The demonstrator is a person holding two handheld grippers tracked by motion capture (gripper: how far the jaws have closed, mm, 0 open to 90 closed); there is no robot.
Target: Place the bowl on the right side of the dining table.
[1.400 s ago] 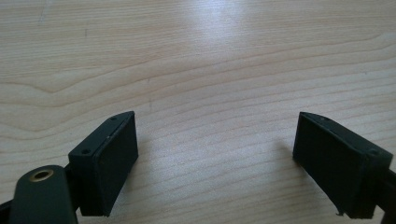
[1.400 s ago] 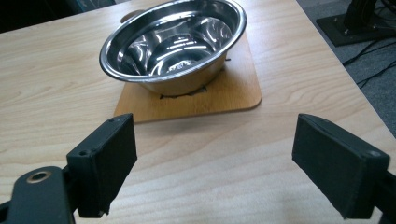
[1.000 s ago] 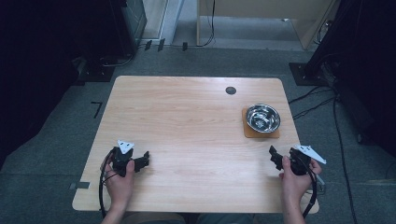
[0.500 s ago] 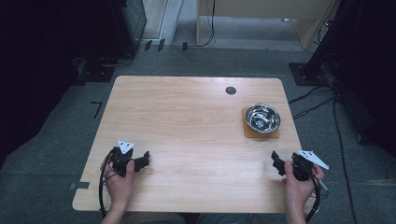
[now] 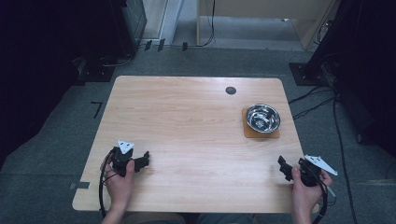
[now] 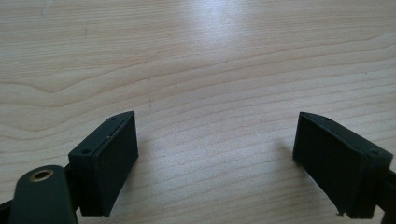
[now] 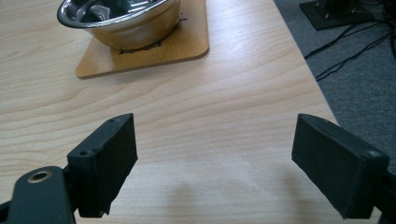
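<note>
We hold the left gripper (image 5: 142, 161) at about seven o'clock on the wooden table (image 5: 187, 121), jaws spread wide with only bare wood grain between them. Our right gripper (image 5: 283, 169) sits at about five o'clock near the table's front right corner, jaws likewise wide apart and gripping nothing. The stainless steel bowl (image 5: 263, 117) rests on a wooden coaster (image 5: 250, 133) at about two o'clock, well apart from both grippers, ahead of the right one.

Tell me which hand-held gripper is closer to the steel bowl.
Right. The right hand-held gripper sits just below the steel bowl, near the table's edge; the left hand-held gripper is far across the table.
</note>
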